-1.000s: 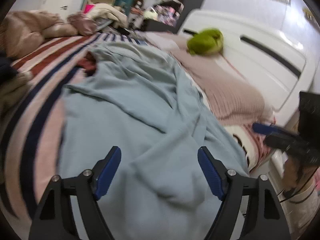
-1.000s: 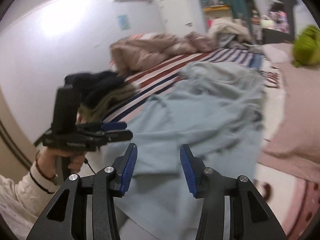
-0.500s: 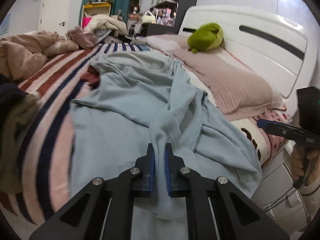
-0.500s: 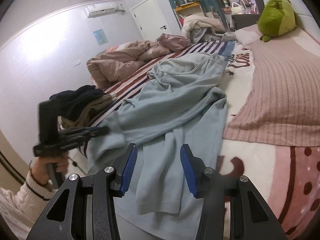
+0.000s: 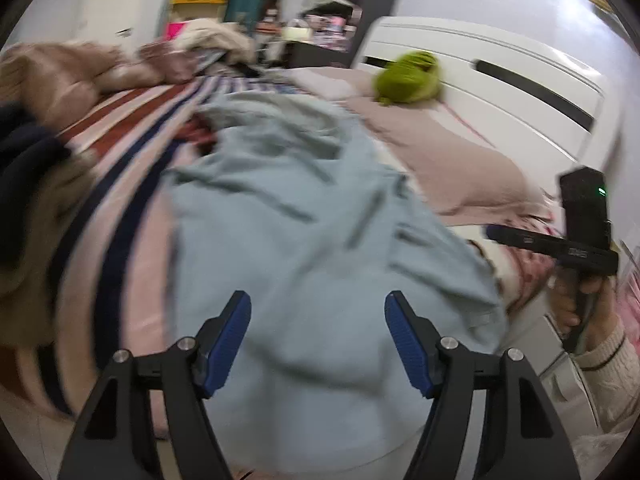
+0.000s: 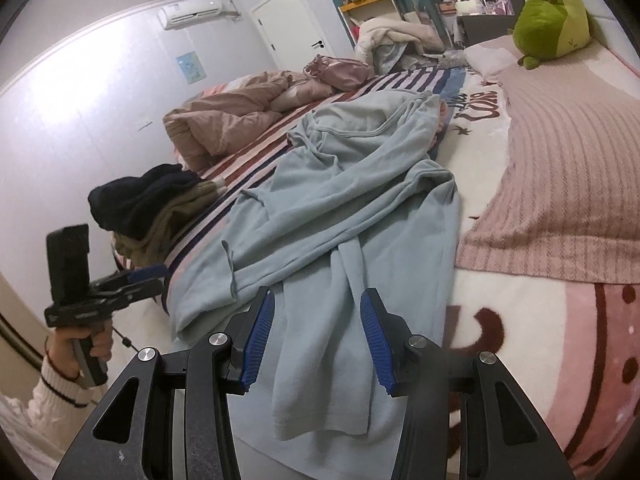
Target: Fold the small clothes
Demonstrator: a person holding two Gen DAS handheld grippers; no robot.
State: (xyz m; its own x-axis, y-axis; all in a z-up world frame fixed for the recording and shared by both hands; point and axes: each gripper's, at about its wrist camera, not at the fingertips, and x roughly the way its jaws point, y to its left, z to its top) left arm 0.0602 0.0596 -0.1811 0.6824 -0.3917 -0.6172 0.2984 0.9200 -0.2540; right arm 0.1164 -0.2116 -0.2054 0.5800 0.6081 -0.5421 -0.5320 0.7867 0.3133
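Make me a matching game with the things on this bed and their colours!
Things:
1. plush toy
2. sweatshirt
3. knit blanket
4. clothes pile's top garment

Colours:
A. dusty pink
B. dark navy
C. green
D. light blue

Pairs: 1-C, 2-D, 3-A, 4-B

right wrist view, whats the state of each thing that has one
light blue garment: unfolded, rumpled, spread on the bed
right gripper: open, nothing gripped
left gripper: jaws opening, pads clear of the cloth
dark clothes pile: heaped at the bed edge
door: closed
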